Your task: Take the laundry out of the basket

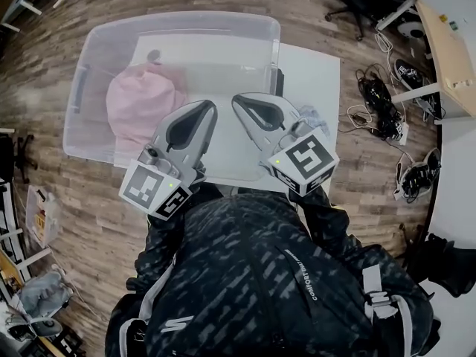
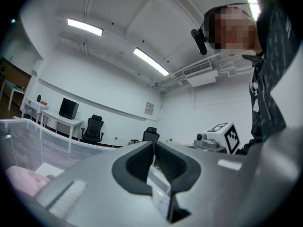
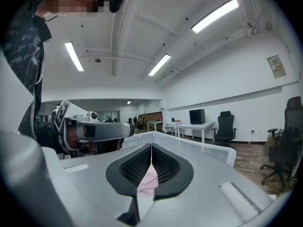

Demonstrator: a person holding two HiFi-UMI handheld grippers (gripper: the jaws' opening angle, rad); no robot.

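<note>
Pink laundry (image 1: 137, 106) lies in the left half of the clear basket (image 1: 186, 19), on a white table (image 1: 312, 73). Left gripper (image 1: 210, 107) and right gripper (image 1: 239, 100) hover side by side over the basket's near side, apart from the laundry. Both have fingers pressed together, pinching nothing. Pink shows through the slot behind the right gripper's tips.
</note>
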